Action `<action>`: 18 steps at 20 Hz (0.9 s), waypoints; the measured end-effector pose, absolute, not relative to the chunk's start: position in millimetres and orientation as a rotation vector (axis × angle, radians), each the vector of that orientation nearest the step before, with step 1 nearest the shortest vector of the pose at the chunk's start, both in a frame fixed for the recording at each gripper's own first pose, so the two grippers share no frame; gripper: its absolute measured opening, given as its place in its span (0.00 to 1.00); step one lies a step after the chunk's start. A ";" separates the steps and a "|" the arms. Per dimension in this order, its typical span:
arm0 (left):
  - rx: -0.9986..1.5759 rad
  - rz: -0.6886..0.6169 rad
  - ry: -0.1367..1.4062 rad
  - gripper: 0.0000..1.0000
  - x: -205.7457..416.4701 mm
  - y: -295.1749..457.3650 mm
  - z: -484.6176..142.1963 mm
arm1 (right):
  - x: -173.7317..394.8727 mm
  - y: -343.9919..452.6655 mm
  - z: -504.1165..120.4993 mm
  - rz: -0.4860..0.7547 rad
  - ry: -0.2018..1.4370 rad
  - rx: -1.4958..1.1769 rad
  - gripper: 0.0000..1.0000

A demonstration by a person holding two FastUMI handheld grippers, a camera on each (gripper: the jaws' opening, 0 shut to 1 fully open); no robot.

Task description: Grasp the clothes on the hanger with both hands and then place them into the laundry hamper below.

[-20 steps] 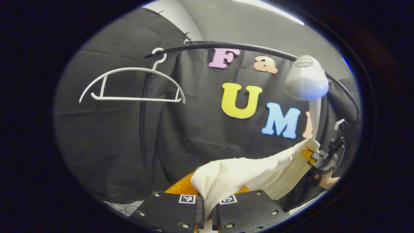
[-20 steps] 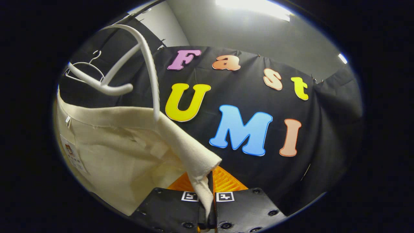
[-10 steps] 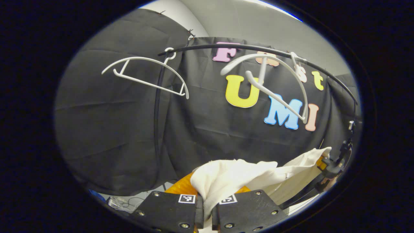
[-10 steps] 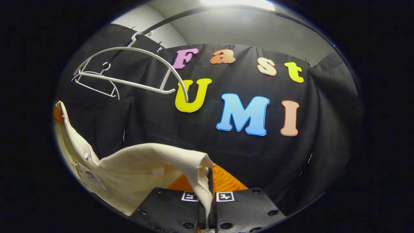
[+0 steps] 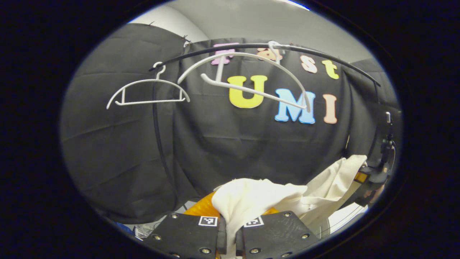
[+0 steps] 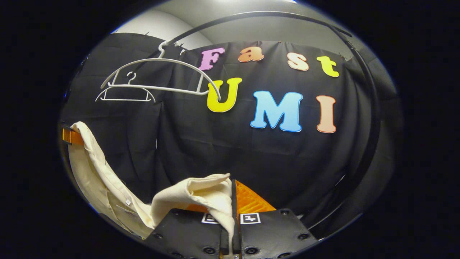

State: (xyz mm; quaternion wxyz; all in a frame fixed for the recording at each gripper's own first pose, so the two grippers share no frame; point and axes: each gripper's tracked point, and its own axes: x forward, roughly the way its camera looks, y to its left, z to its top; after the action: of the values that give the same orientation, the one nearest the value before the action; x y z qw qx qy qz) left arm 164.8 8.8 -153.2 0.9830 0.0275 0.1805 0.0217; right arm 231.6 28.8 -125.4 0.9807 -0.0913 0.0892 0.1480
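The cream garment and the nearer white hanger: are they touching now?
Apart. In the left gripper view the cream garment hangs low, pinched in the left gripper, while the nearer white hanger hangs bare on the rail, dark cloth showing between them.

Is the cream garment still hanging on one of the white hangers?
No, both white hangers hang bare on the rail, while the cream garment sits pinched in the left gripper well below them.

In the left gripper view the cream garment (image 5: pixel 251 198) drapes over the left tongs (image 5: pixel 230 230), hiding their tips; the right tongs (image 5: pixel 373 176) sit small at the edge, their jaws too small to read; in the right gripper view the cloth's (image 6: pixel 201 194) lower folds are cut off; clutter (image 5: pixel 147 227) near the floor is indistinct.
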 end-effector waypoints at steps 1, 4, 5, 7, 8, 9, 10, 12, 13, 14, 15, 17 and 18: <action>0.058 0.007 0.367 0.10 166.5 2.3 -156.9 | 225.4 28.9 -124.2 0.286 0.183 -0.182 0.07; 0.078 -0.096 0.389 0.10 177.8 -19.4 -165.5 | 197.5 32.4 -128.4 0.244 0.219 -0.159 0.07; 0.088 -0.132 0.391 0.10 183.7 -28.7 -173.2 | 191.8 34.9 -131.2 0.232 0.228 -0.153 0.07; 0.094 -0.197 0.401 0.10 188.4 -45.5 -189.6 | 178.8 40.4 -139.9 0.210 0.263 -0.134 0.07; 0.094 -0.225 0.412 0.10 190.4 -48.5 -197.4 | 170.4 42.6 -145.6 0.199 0.280 -0.124 0.07; 0.097 -0.250 0.422 0.10 185.6 -51.4 -205.0 | 163.0 45.7 -154.5 0.188 0.308 -0.112 0.07; 0.106 -0.272 0.434 0.10 182.8 -54.9 -214.6 | 153.8 49.0 -164.3 0.178 0.335 -0.101 0.07; 0.124 -0.311 0.458 0.13 169.4 -51.7 -241.2 | 139.6 54.7 -184.5 0.158 0.401 -0.064 0.07; 0.125 -0.330 0.469 0.12 166.5 -50.5 -243.8 | 132.7 56.8 -194.3 0.146 0.429 -0.046 0.07; 0.121 -0.345 0.484 0.12 166.5 -49.3 -249.2 | 128.9 59.1 -202.5 0.135 0.451 -0.036 0.07; 0.111 -0.356 0.500 0.12 167.1 -47.3 -259.0 | 125.5 61.5 -211.5 0.124 0.472 -0.032 0.07; 0.093 -0.370 0.535 0.12 169.8 -46.3 -282.4 | 118.8 65.0 -231.4 0.104 0.515 -0.026 0.07; 0.095 -0.379 0.557 0.12 168.3 -45.5 -293.9 | 115.6 66.8 -243.2 0.093 0.545 -0.017 0.07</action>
State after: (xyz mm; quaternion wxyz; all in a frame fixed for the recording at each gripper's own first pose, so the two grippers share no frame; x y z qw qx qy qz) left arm 168.3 -45.5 -293.9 0.9427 0.0463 0.2732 -0.1860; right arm 115.6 66.8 -243.2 0.9619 -0.0085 0.2693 0.0459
